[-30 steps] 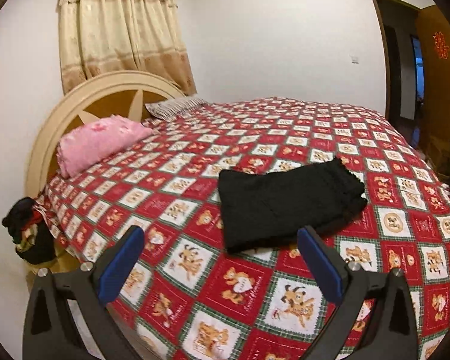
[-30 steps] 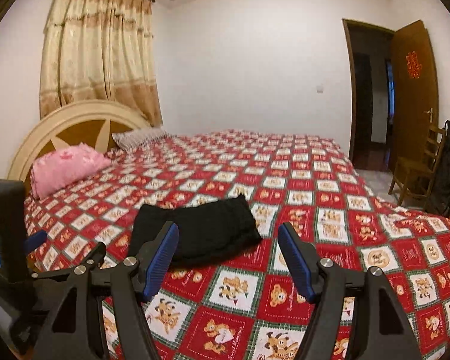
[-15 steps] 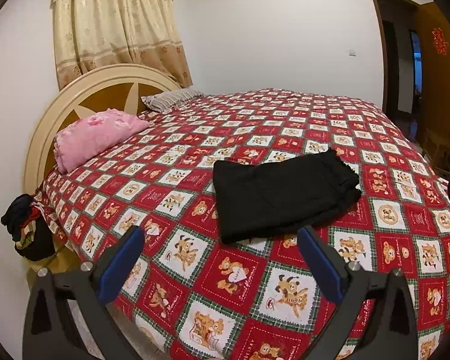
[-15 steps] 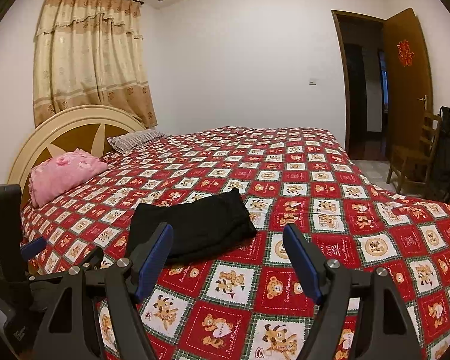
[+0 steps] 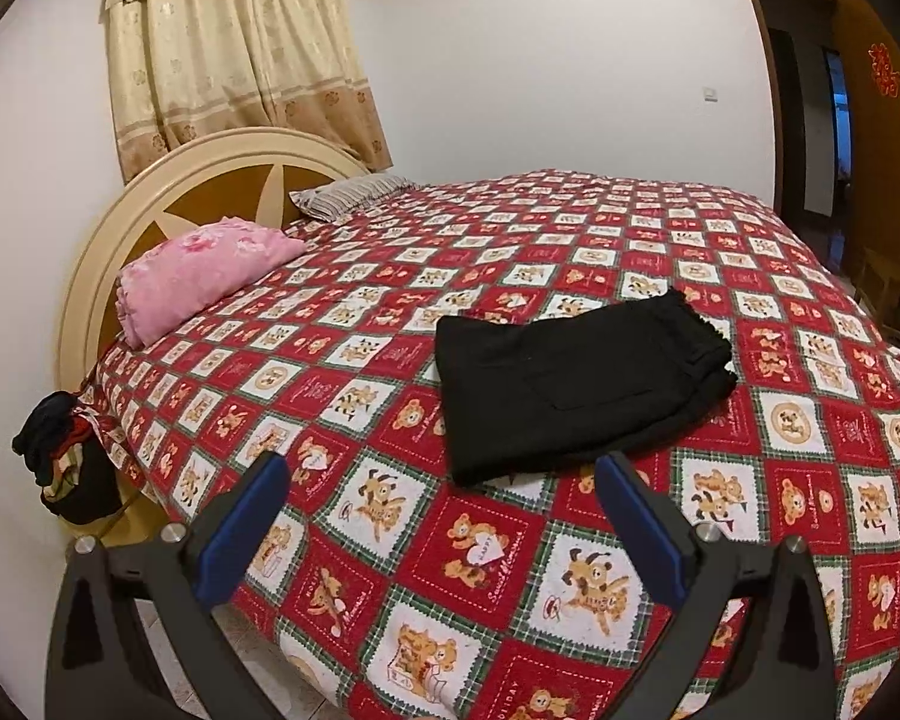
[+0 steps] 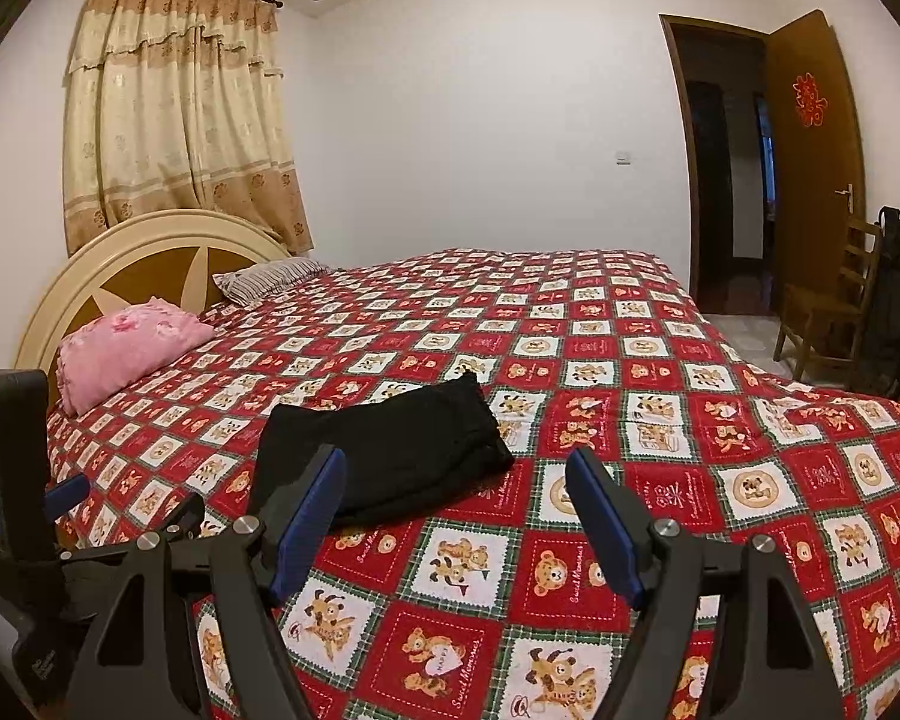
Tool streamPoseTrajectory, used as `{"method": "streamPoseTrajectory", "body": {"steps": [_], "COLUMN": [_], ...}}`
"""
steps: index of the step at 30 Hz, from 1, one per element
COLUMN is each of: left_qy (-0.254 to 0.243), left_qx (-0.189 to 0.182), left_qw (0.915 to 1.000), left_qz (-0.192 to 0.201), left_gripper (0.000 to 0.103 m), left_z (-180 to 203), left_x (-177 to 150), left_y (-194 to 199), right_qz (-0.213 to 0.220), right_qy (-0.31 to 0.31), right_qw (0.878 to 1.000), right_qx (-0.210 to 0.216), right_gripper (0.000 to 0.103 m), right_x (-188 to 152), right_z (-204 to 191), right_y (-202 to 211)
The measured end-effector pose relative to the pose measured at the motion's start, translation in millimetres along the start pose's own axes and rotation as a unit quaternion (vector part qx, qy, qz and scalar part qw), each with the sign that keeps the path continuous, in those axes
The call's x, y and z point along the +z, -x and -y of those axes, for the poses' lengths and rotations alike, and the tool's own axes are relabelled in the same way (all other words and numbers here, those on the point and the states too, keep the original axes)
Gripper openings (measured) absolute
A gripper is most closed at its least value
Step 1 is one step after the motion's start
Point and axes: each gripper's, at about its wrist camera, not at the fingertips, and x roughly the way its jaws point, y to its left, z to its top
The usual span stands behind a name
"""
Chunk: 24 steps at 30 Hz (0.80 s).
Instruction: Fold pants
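Pants (image 5: 576, 384), black and folded into a flat stack, lie on the red bear-print bedspread (image 5: 468, 546) near the bed's front edge. The left gripper (image 5: 441, 519) hangs above that edge, jaws spread wide, gripping nothing and clear of the cloth. The right gripper (image 6: 456, 513) hangs alongside, equally wide and empty. A pink pillow (image 5: 198, 276) rests against the headboard (image 5: 150, 192).
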Motion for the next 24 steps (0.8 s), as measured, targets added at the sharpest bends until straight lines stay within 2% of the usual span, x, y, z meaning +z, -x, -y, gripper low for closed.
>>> {"method": "streamPoseTrajectory", "body": {"steps": [8, 24], "left_qy": [-0.005, 0.002], "left_qx": [0.008, -0.026], "left_qw": [1.0000, 0.9996], "left_qz": [-0.001, -0.010], "left_gripper": [0.103, 0.103], "left_z": [1.7, 5.1], "left_x": [-0.7, -0.3], "left_y": [-1.7, -7.0], "right_qz": [-0.001, -0.007], "right_qy": [-0.002, -0.006], "right_qw": [1.000, 1.000], "right_qx": [-0.001, -0.003], "right_gripper": [0.077, 0.077], "right_x": [0.4, -5.9], "right_z": [0.0, 0.5], "right_y": [-1.8, -6.5]}}
